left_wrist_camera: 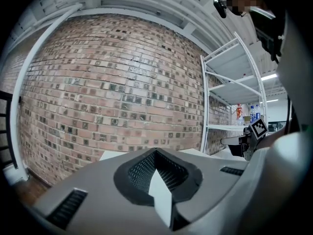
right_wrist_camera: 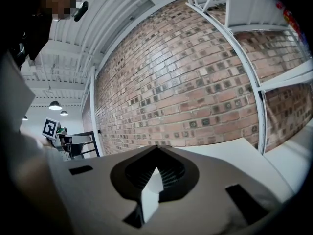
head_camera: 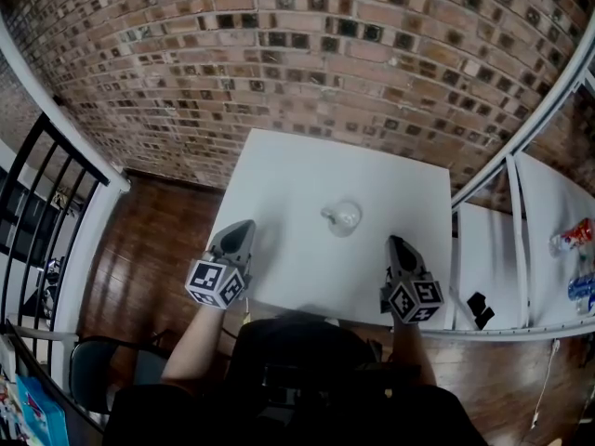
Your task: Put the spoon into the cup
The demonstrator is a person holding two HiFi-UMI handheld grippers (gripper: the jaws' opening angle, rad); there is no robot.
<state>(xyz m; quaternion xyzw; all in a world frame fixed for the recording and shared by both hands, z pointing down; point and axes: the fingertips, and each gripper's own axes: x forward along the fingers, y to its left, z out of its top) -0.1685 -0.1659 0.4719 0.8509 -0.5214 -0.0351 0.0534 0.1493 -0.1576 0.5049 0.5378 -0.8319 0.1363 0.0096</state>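
My left claw point(head_camera: 244, 226) and right claw point(head_camera: 395, 242) are closed on nothing at the table point(head_camera: 297, 170) edge. The cup point(head_camera: 342, 217) looks glassy and small, and I can't make out a spoon.

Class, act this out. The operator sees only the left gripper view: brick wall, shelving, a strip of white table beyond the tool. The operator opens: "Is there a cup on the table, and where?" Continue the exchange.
Observer: Yes. The head view shows a clear glass cup near the middle of the white table.
Operator: Where is my left tool from it?
Observer: The left tool is by the table's near left edge, left of the cup and apart from it.
Operator: Any spoon?
Observer: None shows in any view. The right tool has its jaws together on nothing.
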